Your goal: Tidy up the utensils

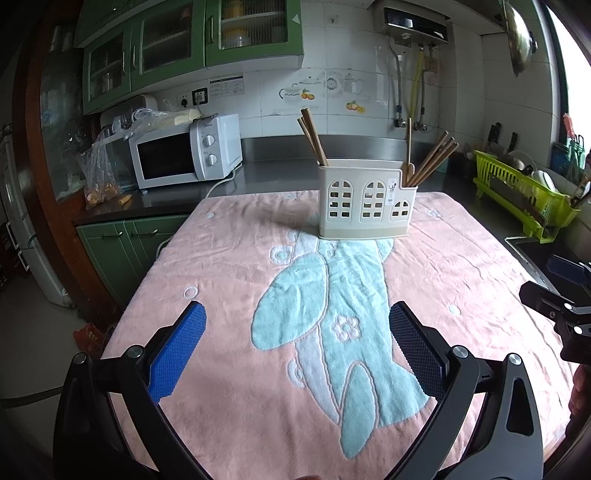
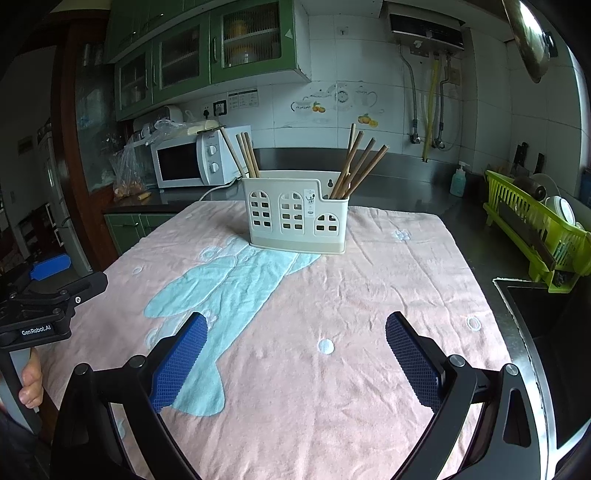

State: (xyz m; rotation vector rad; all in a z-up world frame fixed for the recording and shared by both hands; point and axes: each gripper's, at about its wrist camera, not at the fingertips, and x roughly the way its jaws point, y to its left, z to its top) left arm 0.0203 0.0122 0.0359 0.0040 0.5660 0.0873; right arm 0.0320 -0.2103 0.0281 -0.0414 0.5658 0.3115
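Nearest: left hand-held gripper (image 1: 297,354), blue-padded fingers (image 1: 177,354) spread wide, nothing between them; right hand-held gripper (image 2: 295,360), likewise spread and empty. Both hover over a pink towel (image 2: 369,295) with a pale blue rabbit figure, which covers the tabletop (image 2: 424,195). The stretch of towel between the grippers and the holder is bare. Further back, near the towel's far edge: a cream utensil holder (image 2: 295,218) with window-shaped cut-outs, standing upright. It holds wooden chopsticks (image 2: 247,153) leaning left in its left compartment, and more chopsticks (image 2: 360,166) leaning right in the lower right compartment. Beside the towel, right: a green dish rack (image 2: 535,236) with plates, next to a dark sink (image 2: 535,314). Behind, left: a white microwave (image 2: 192,160) and a plastic bag (image 2: 127,170). Far wall: white tiles, green cabinets (image 2: 207,48), a water heater (image 2: 424,26).
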